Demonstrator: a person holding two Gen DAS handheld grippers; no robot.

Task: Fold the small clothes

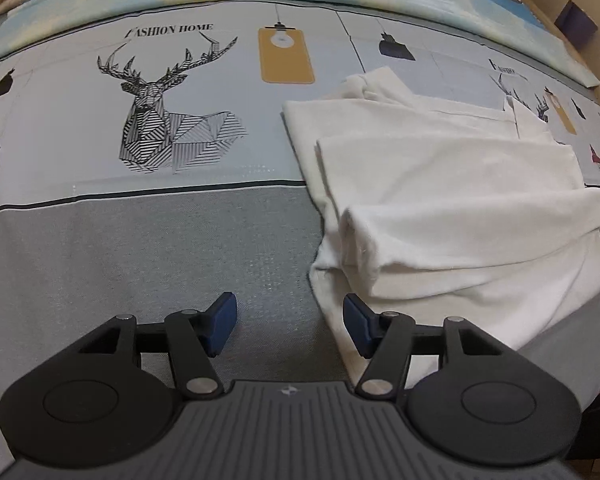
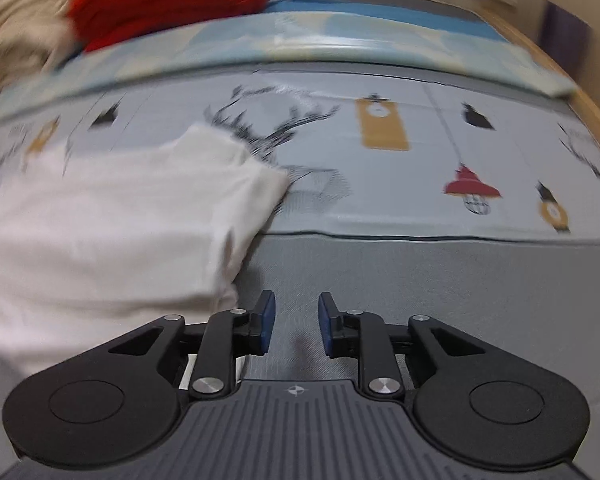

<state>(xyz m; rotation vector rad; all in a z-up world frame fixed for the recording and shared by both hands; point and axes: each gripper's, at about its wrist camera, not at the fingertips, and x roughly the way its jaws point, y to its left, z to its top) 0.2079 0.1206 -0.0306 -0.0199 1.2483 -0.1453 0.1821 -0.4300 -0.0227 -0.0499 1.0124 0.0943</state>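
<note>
Two grippers, neither holding anything. My left gripper (image 1: 290, 326) has its jaws spread wide over bare grey sheet (image 1: 140, 260), and the white garment (image 1: 452, 216) lies to its right, the hem just touching the right pad. My right gripper (image 2: 293, 326) has a narrower gap, also empty, with the garment off to its left, just beside the left pad. So the cloth sits between my hands, its long axis running near to far, the left hand seemingly closer. It is soft, matte knit, loosely folded in thick rounded layers; the sheet is smooth, printed with deer and lamps.
</note>
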